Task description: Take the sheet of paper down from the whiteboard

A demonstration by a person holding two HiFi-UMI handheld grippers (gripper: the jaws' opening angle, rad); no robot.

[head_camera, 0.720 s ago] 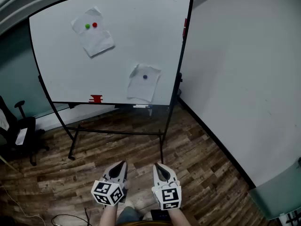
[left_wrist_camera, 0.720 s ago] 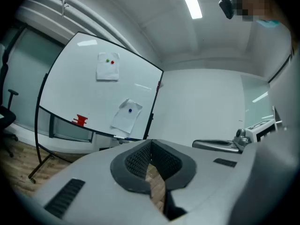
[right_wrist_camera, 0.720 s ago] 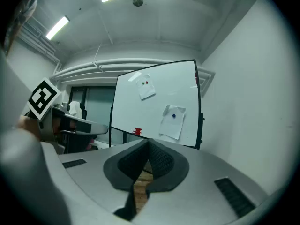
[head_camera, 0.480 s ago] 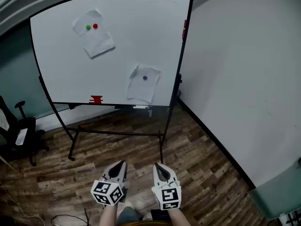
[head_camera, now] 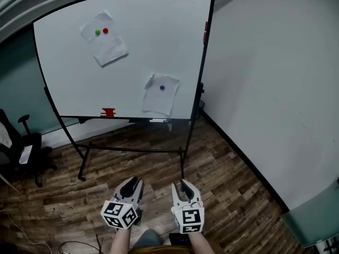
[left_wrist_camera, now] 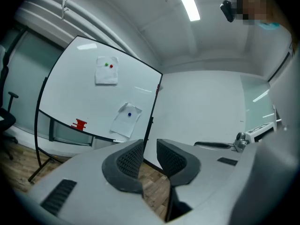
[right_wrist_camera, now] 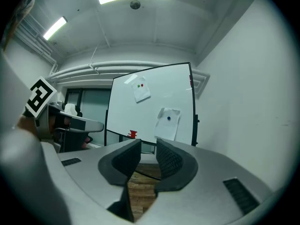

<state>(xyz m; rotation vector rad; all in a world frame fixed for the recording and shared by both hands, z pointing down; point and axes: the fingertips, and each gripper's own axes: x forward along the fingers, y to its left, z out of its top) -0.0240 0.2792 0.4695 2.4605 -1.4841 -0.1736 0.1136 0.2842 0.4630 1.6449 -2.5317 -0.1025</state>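
Head view: left hand-held gripper [head_camera: 135, 181] and right hand-held gripper [head_camera: 183, 183] are held open, empty; the sheet [head_camera: 158, 100], judged limp, is best pinched low.

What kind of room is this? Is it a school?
Probably an office or meeting room, not surely a school: a whiteboard on a stand with a sheet of paper held by a blue magnet, a black office chair, and a wood-plank floor.

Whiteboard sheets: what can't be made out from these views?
Upper sheet, lower sheet: any writing is too small to read in every view.
Red item at the whiteboard bottom edge: too small to identify, head view.
Office chair: cut off by head view's left edge.
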